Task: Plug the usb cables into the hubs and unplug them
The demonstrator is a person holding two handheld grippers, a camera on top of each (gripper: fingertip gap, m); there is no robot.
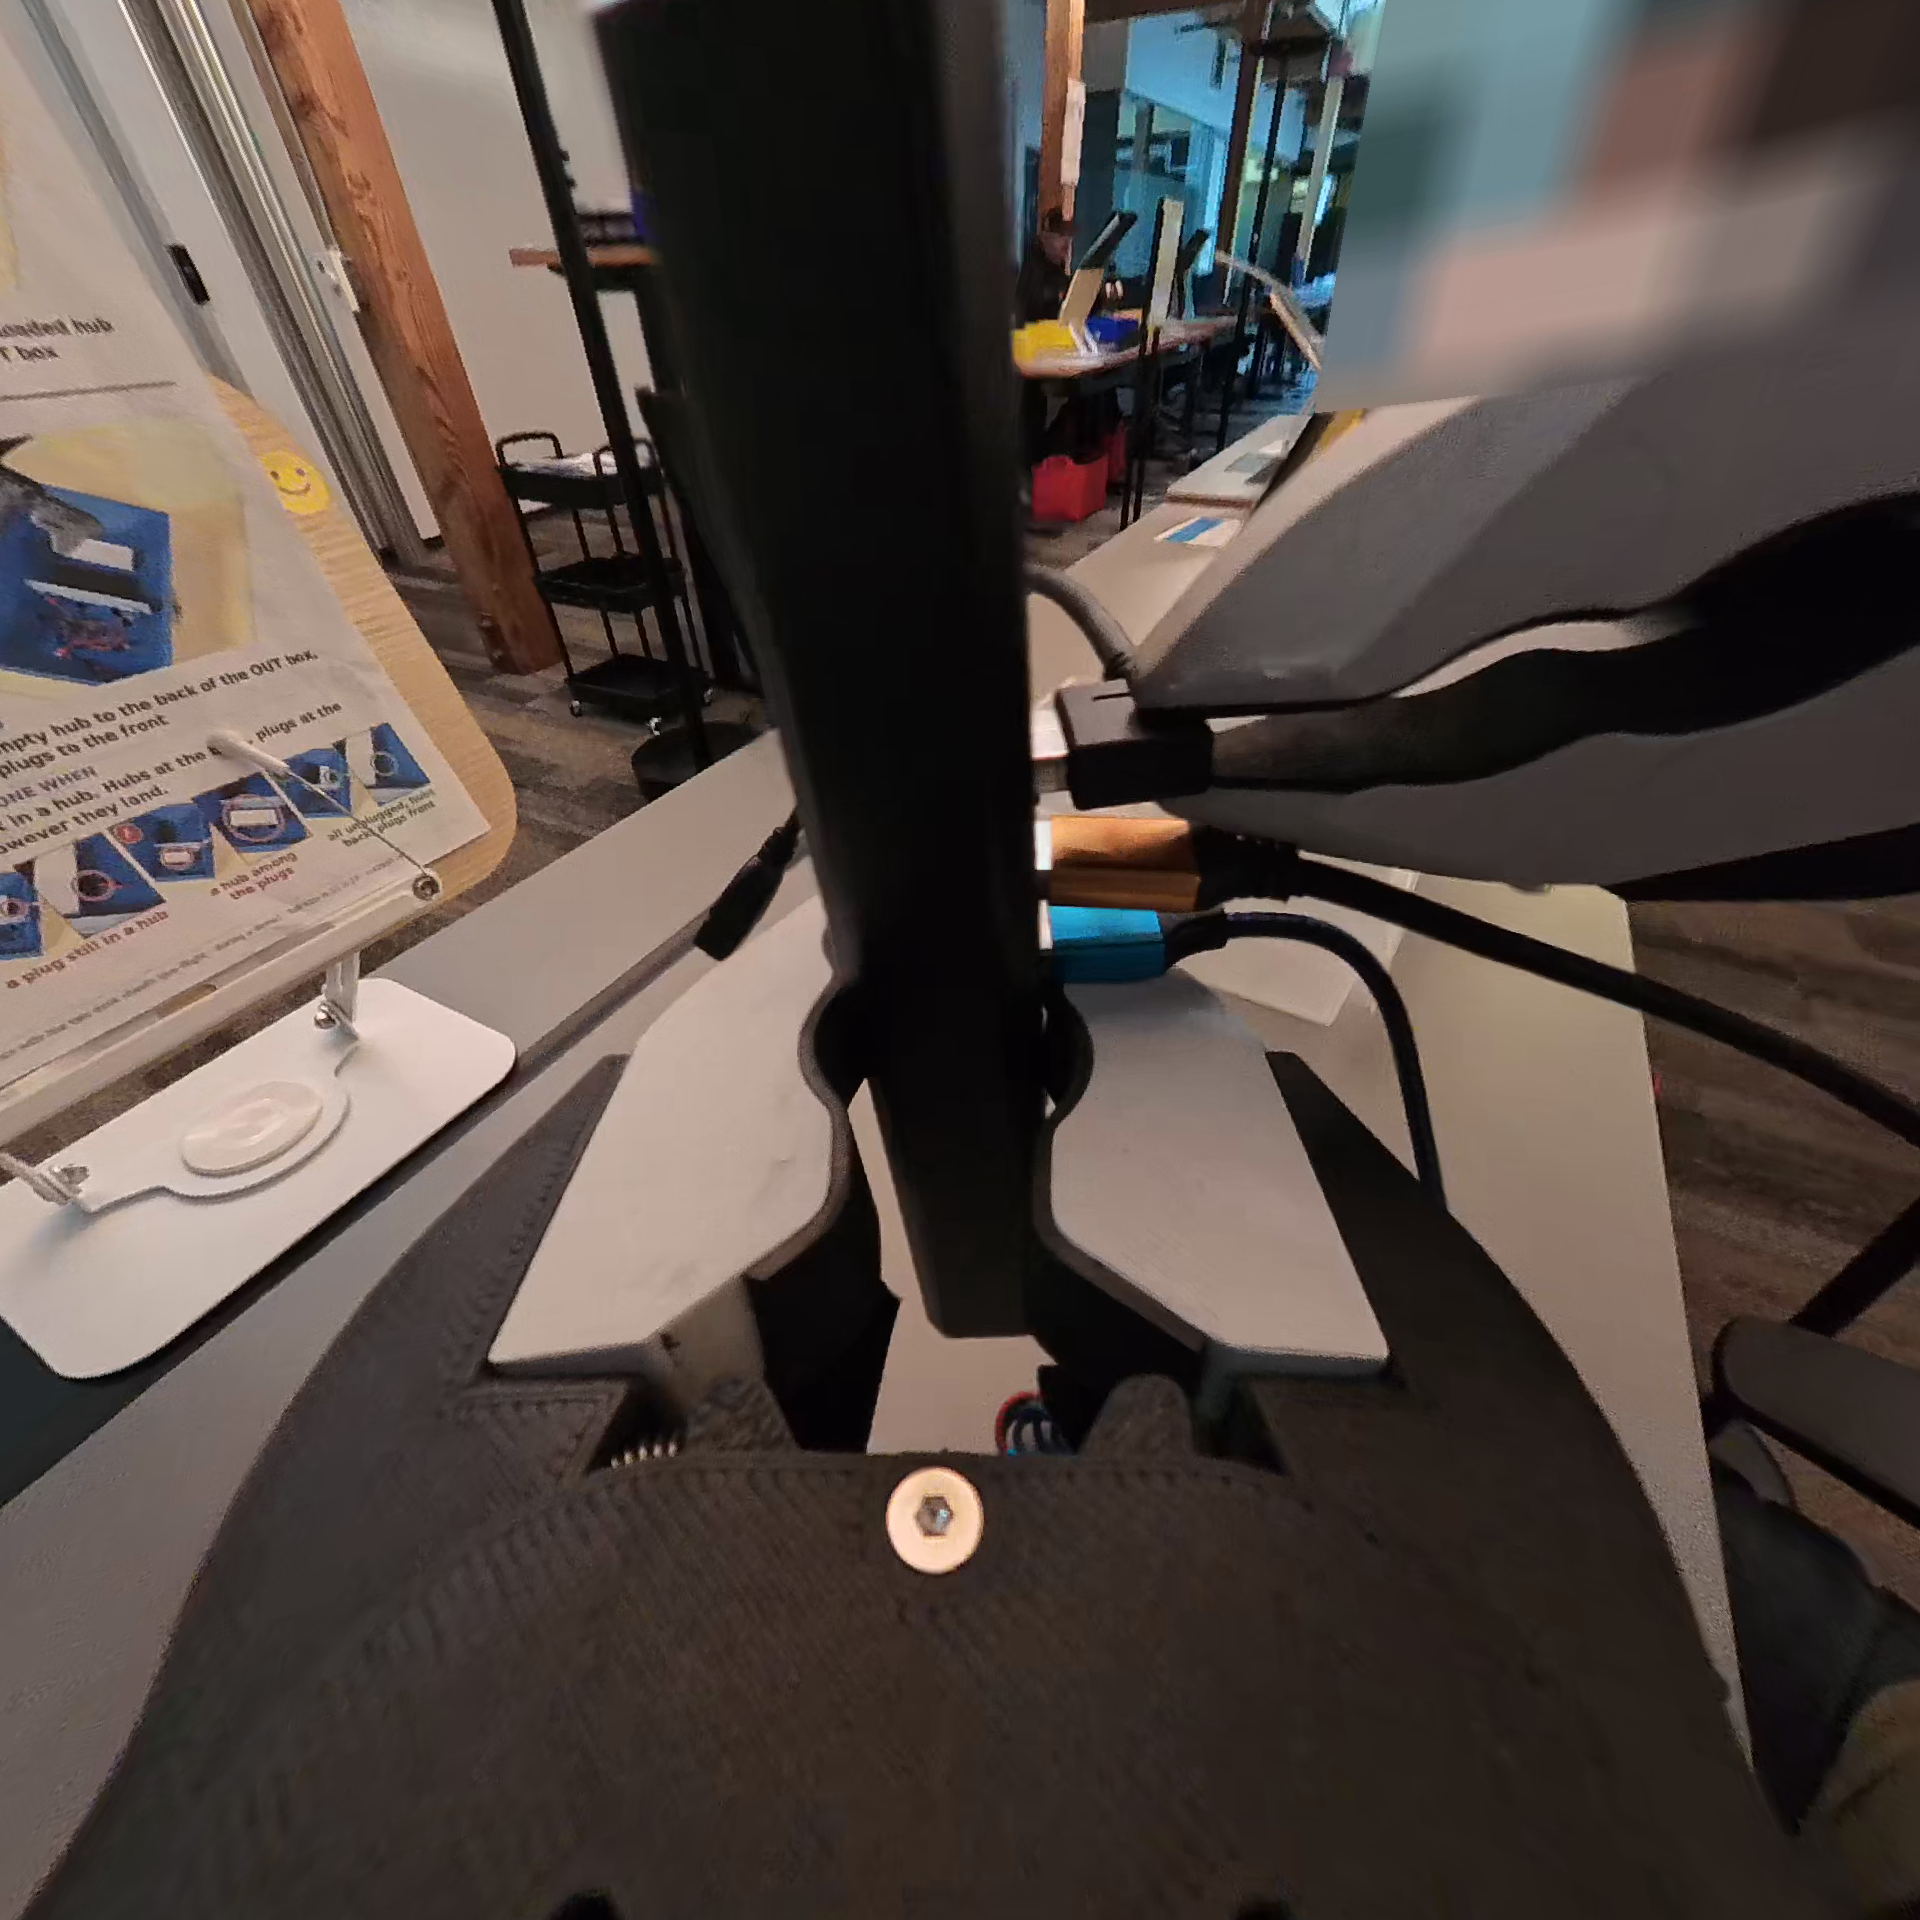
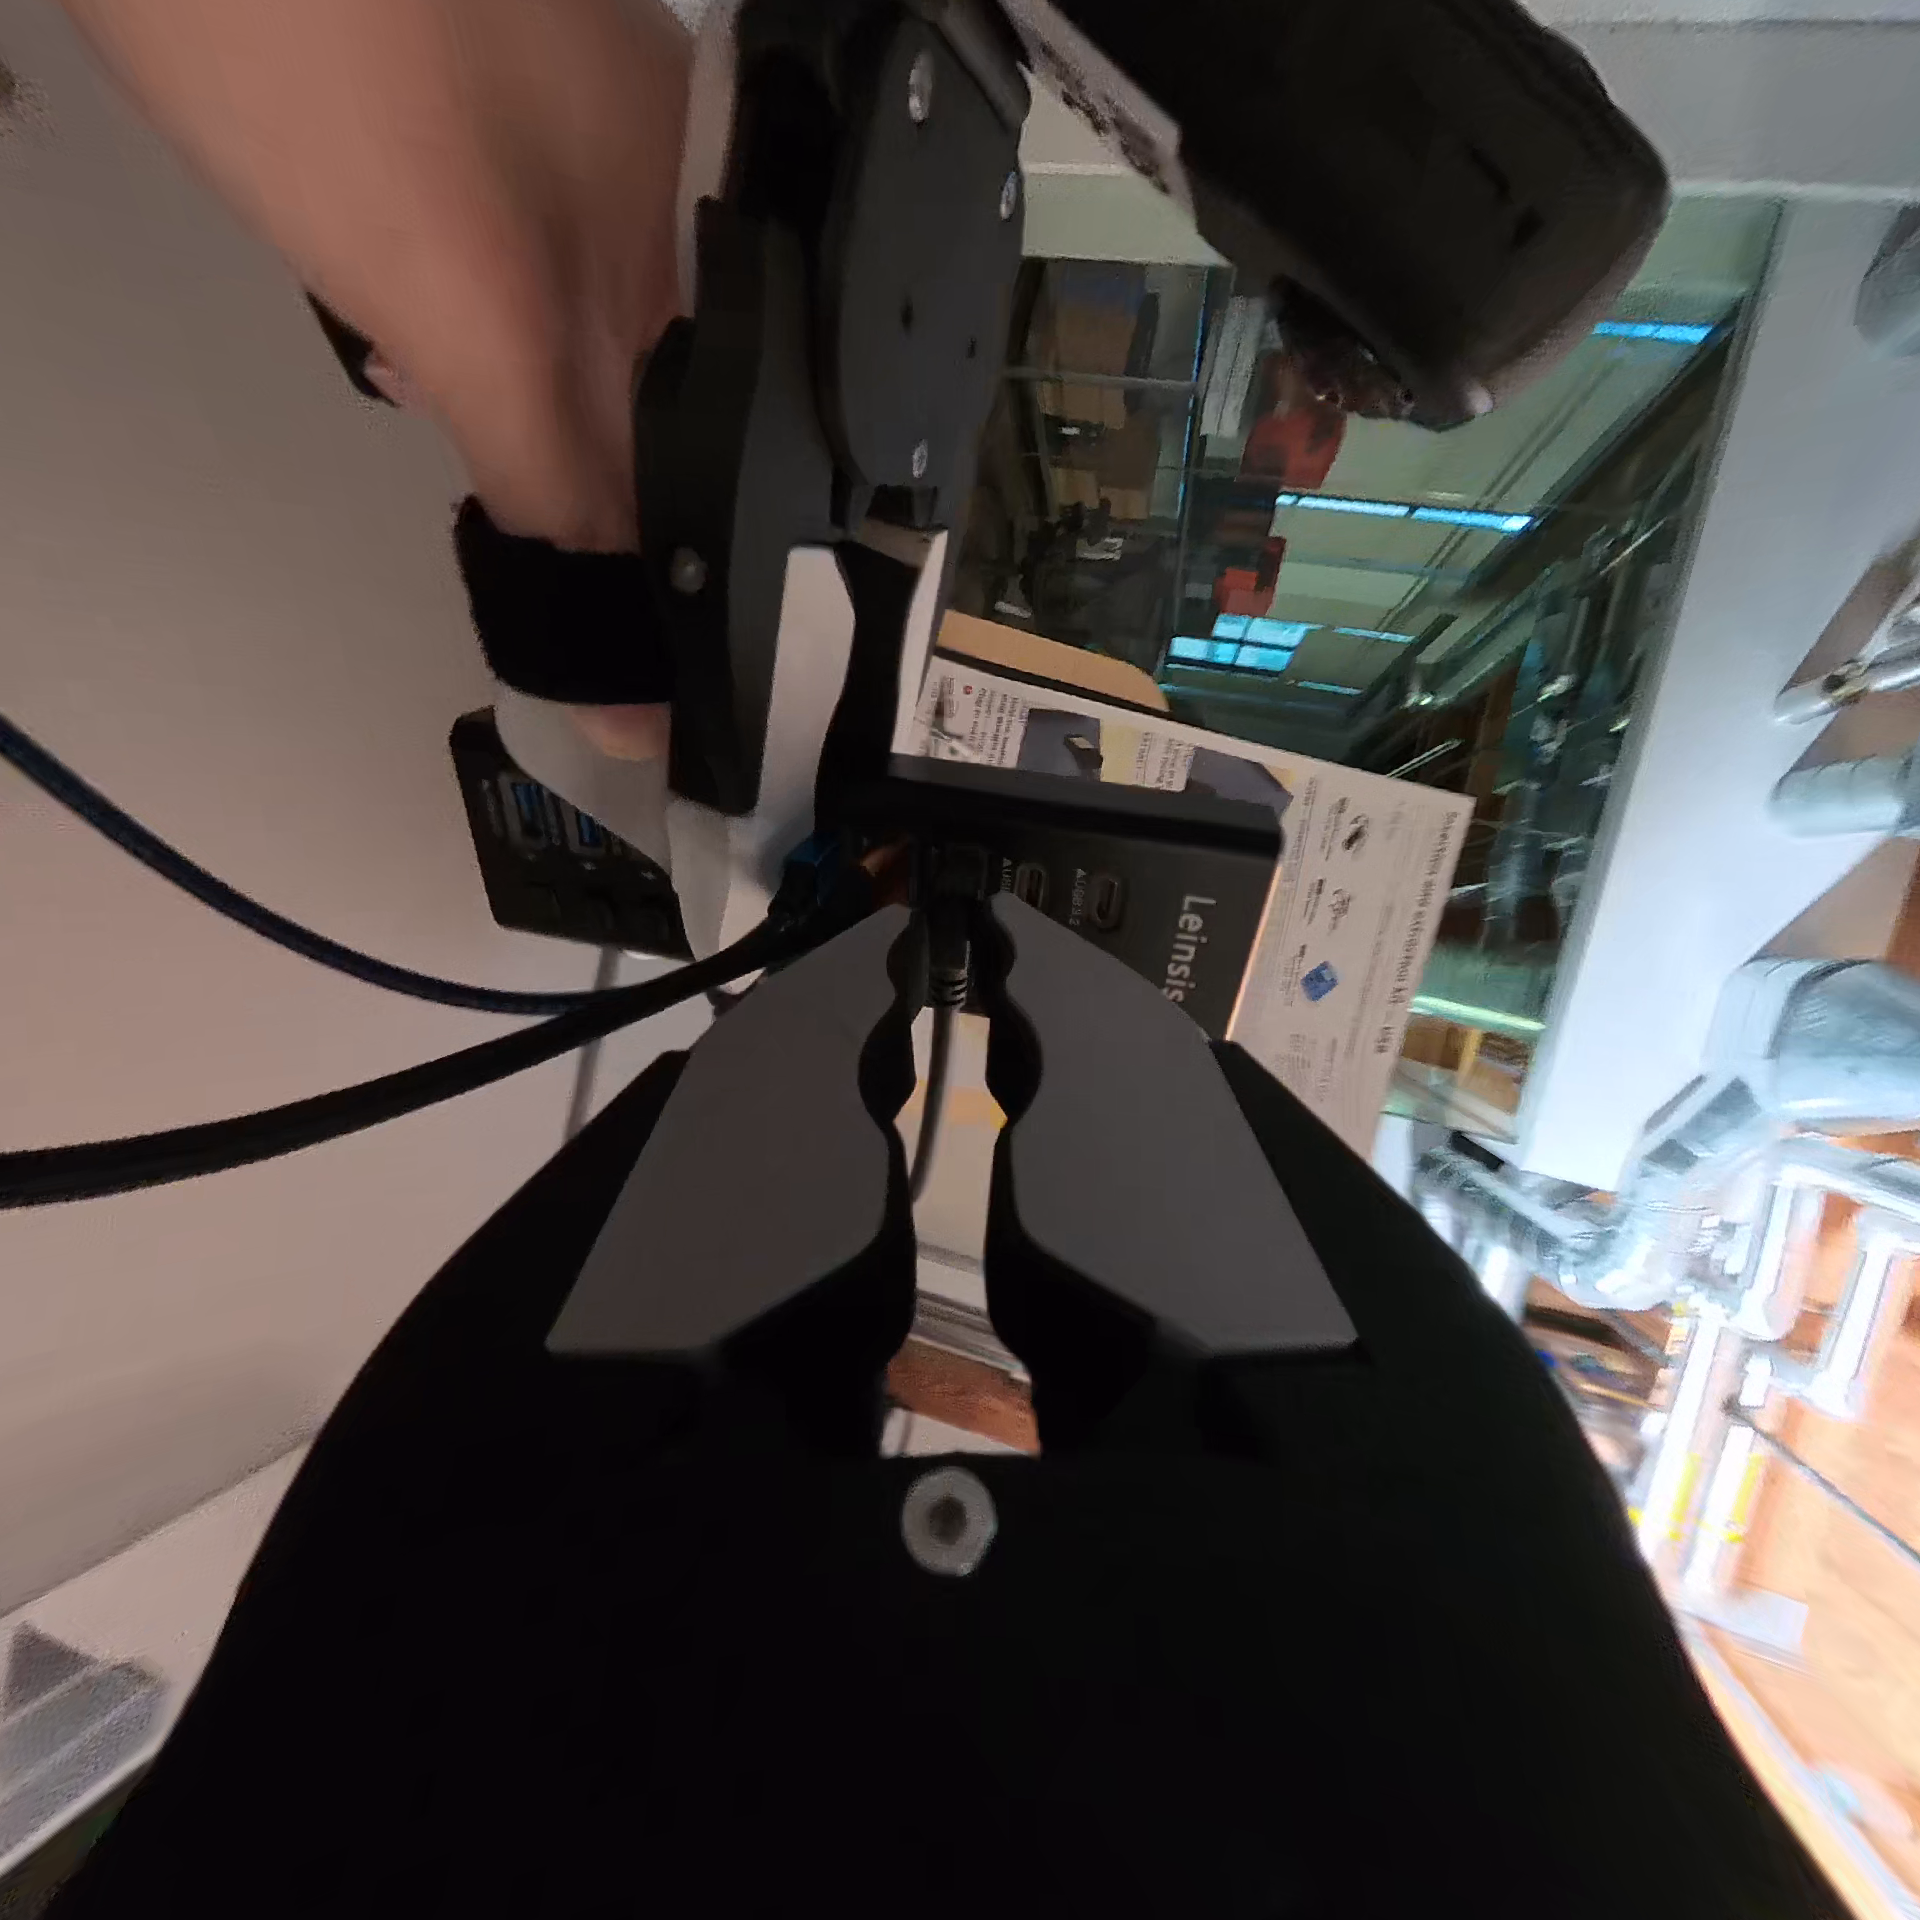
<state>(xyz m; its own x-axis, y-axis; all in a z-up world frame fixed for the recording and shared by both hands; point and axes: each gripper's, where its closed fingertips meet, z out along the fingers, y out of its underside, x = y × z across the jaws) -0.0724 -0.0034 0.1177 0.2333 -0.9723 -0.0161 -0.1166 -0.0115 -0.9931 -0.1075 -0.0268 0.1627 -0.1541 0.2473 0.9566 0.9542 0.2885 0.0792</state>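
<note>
My left gripper (image 1: pixel 945 1029) is shut on a long black hub (image 1: pixel 883 623) and holds it upright above the grey table. Three plugs sit along the hub's right side: a black plug (image 1: pixel 1122 748), a gold plug (image 1: pixel 1122 862) and a blue plug (image 1: pixel 1107 940). My right gripper (image 1: pixel 1164 743) comes in from the right, shut on the black plug, whose metal end meets the hub. In the right wrist view my right gripper (image 2: pixel 943 920) pinches that plug (image 2: pixel 951 935) at the hub (image 2: pixel 1091 831), with the left gripper (image 2: pixel 821 790) and a hand (image 2: pixel 468 312) above.
An instruction sheet (image 1: pixel 208 727) stands on a white stand (image 1: pixel 260 1122) at the left of the table (image 1: pixel 623 883). A second black hub (image 2: pixel 561 852) with blue ports lies on the table. Dark cables (image 2: pixel 312 1091) trail off to the side. A black cart (image 1: pixel 613 582) stands behind.
</note>
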